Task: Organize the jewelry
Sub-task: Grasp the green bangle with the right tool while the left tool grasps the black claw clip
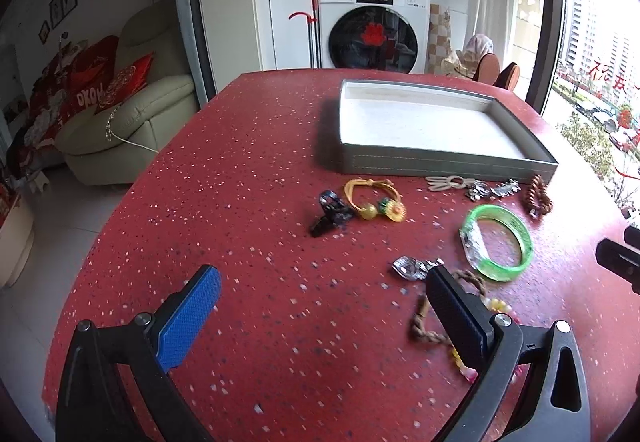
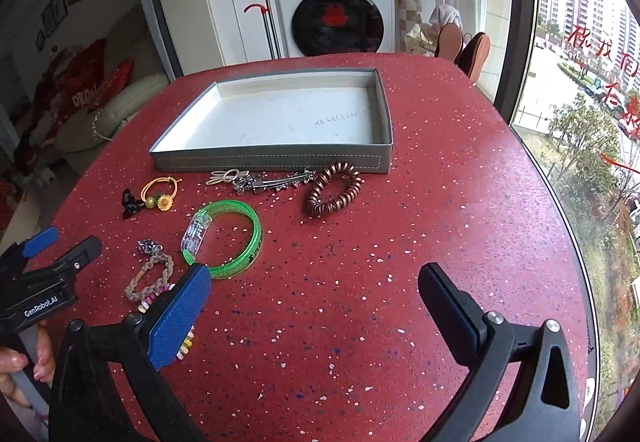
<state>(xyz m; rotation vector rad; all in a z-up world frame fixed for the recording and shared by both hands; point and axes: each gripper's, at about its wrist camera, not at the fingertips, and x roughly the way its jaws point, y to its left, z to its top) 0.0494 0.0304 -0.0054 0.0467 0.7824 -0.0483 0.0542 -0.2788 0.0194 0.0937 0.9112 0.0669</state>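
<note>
Red speckled tabletop carries the jewelry, all loose before the empty grey tray. Both left gripper and right gripper are spread wide, holding nothing. Sorting looks unstarted; the translucent green bangle, probably nearest, needs a pinch on its rim.

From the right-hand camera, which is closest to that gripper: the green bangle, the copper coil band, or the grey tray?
1. Green bangle, just ahead-left of the right gripper.
2. Copper coil band, farther ahead, near the middle.
3. Grey tray, farthest, at the table's back.
</note>
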